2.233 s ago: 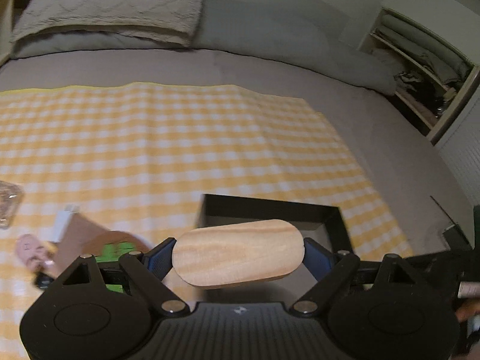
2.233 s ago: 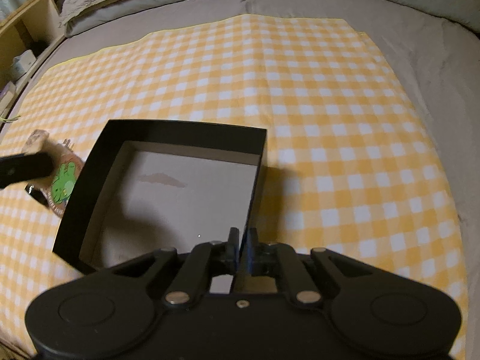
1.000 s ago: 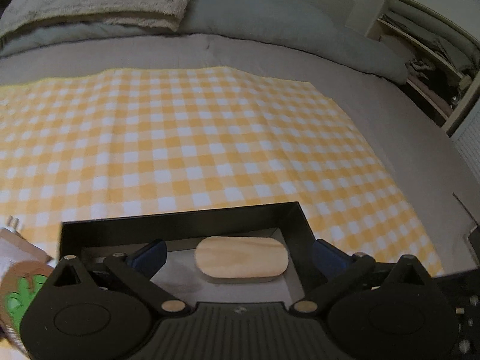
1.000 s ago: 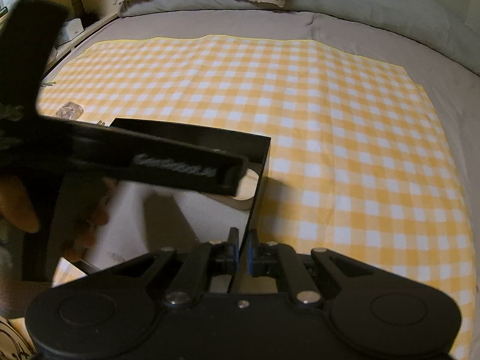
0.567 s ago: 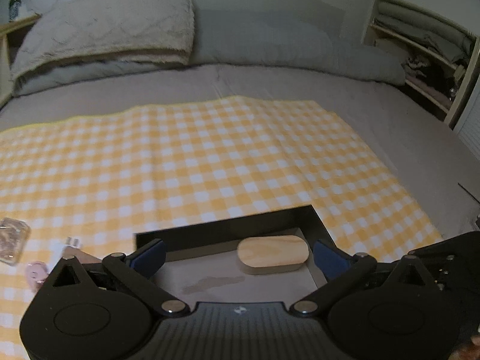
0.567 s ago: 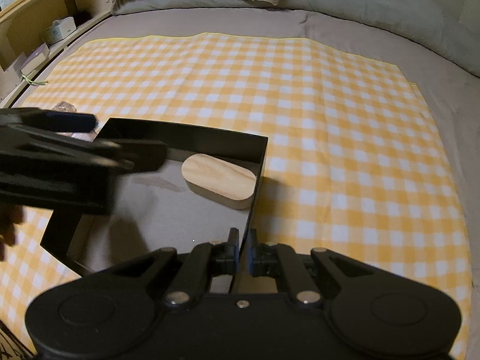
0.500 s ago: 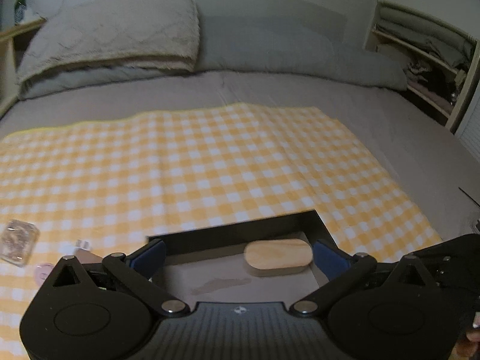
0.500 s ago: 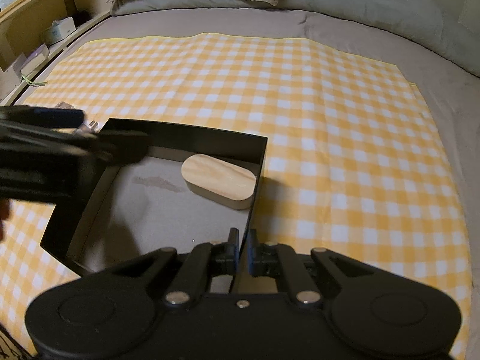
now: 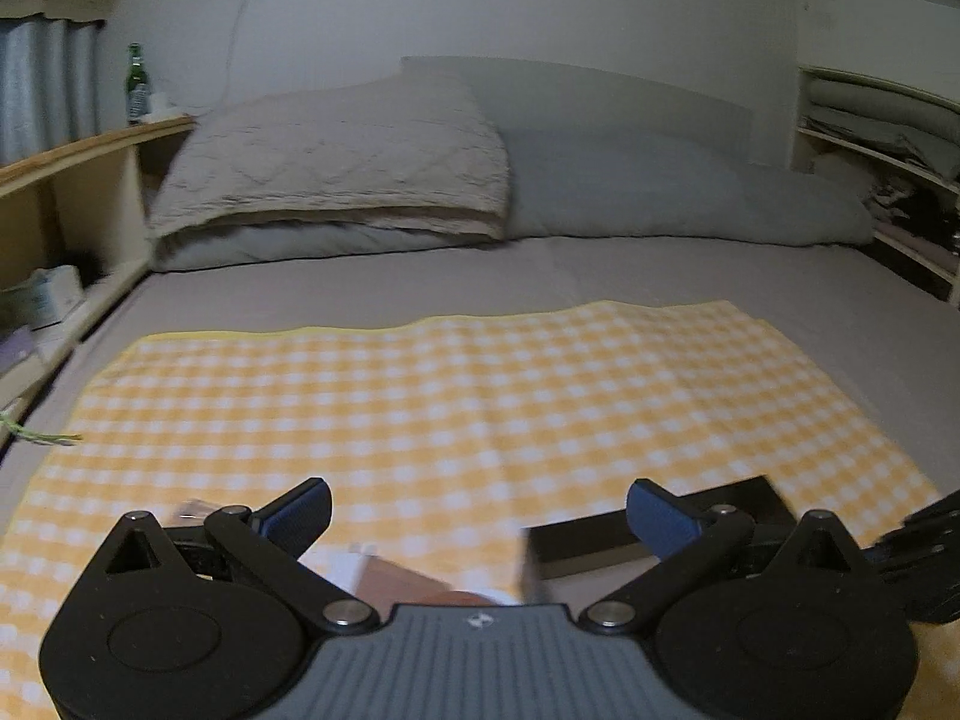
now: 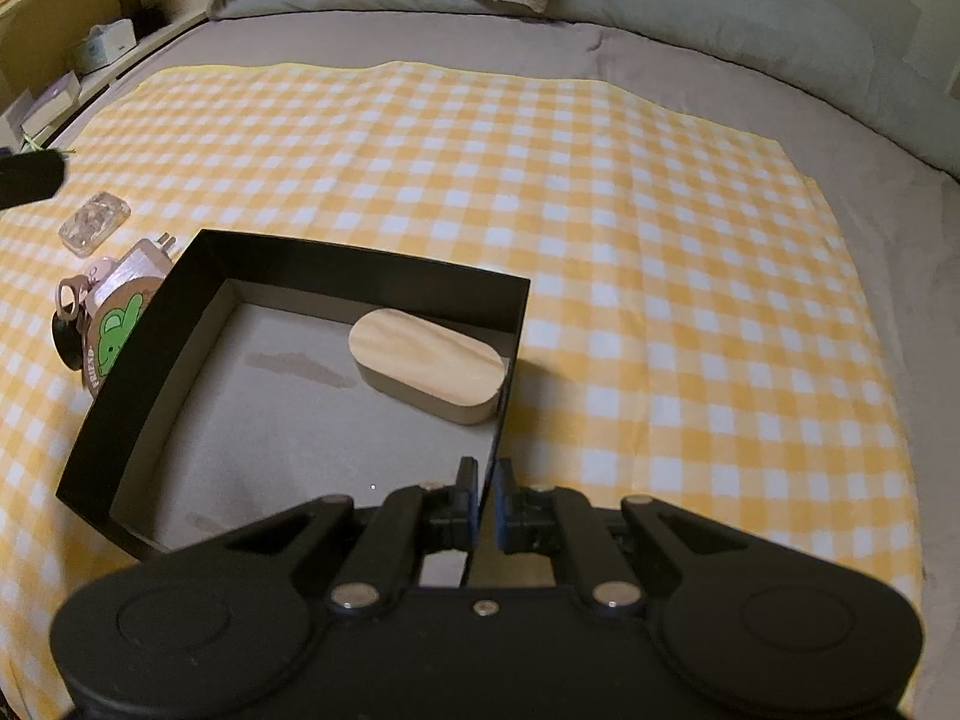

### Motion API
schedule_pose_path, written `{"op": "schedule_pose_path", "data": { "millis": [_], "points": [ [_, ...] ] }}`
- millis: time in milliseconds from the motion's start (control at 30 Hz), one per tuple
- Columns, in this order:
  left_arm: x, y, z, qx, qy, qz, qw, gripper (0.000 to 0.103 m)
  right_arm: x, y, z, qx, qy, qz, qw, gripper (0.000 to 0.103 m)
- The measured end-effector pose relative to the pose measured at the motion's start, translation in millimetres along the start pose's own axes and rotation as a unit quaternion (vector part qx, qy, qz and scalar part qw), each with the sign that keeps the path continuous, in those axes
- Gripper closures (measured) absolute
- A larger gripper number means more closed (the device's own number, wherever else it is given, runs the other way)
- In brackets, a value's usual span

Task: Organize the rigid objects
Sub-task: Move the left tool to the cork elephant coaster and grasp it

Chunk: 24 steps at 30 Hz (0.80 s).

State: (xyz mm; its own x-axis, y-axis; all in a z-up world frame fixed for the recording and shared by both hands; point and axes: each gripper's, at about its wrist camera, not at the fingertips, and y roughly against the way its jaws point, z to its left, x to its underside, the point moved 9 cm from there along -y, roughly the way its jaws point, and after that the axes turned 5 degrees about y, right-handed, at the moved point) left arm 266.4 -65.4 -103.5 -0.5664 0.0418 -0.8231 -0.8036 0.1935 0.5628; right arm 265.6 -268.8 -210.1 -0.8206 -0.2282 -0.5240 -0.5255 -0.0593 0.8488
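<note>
While the right tool [image 10: 487,501] stays nearest the viewer, its jaws pinched almost shut on the near right wall of a black box [image 10: 336,267], the left tool [image 9: 477,507] hangs with its blue pads spread wide and nothing between them. Inside the box, against its right wall toward the far corner, lies an oval wooden block [image 10: 427,363] on the grey floor. Just beyond the box's left wall sit a round coaster with a green figure [image 10: 114,333], a pink keyring [image 10: 72,291] and a white plug [image 10: 153,255], touching or overlapping one another. A little farther left of the box lies a small clear case [image 10: 95,223]. All of this rests on a yellow and white checked cloth [image 10: 540,168] spread over a grey bed [image 9: 600,270]. Beyond the box, at the head of the bed, lie a quilted beige pillow [image 9: 336,162] and a grey bolster [image 9: 660,192]. Wooden shelves [image 9: 90,180] run along the left side, with a green bottle [image 9: 137,81] on top; more shelves with folded bedding [image 9: 870,120] stand at the right.
</note>
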Motion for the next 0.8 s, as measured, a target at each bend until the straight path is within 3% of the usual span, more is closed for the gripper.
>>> {"op": "schedule_pose_path", "data": {
  "millis": [200,333,433,567,667,800],
  "points": [
    [2.7,2.0,39.2,-0.041,-0.026,-0.012,0.9987,0.000,-0.2,-2.0,1.2,0.005,0.006,0.006,1.000,0.098],
    [11.1,-6.1,54.5,-0.065,-0.095,-0.012,0.9933,0.000,-0.3,-3.0,0.3,0.002,0.001,0.010,1.000,0.098],
    [23.7,-12.9,55.8,-0.070,-0.166,-0.003,0.9836,0.000,0.3,-2.9,0.0,0.001,0.000,0.010,1.000,0.098],
    [56.6,-18.9,41.6,-0.018,-0.274,0.031,0.9611,0.000,0.9,-3.0,0.5,0.001,-0.003,0.011,1.000,0.098],
    [87.0,-21.4,26.4,0.031,-0.348,0.065,0.9346,0.000,1.0,-3.0,0.5,0.000,-0.004,0.011,1.000,0.098],
    [120.3,-26.9,13.7,0.068,-0.416,0.100,0.9015,0.000,1.5,-2.7,0.3,-0.003,-0.008,0.012,1.000,0.098]
  ]
}}
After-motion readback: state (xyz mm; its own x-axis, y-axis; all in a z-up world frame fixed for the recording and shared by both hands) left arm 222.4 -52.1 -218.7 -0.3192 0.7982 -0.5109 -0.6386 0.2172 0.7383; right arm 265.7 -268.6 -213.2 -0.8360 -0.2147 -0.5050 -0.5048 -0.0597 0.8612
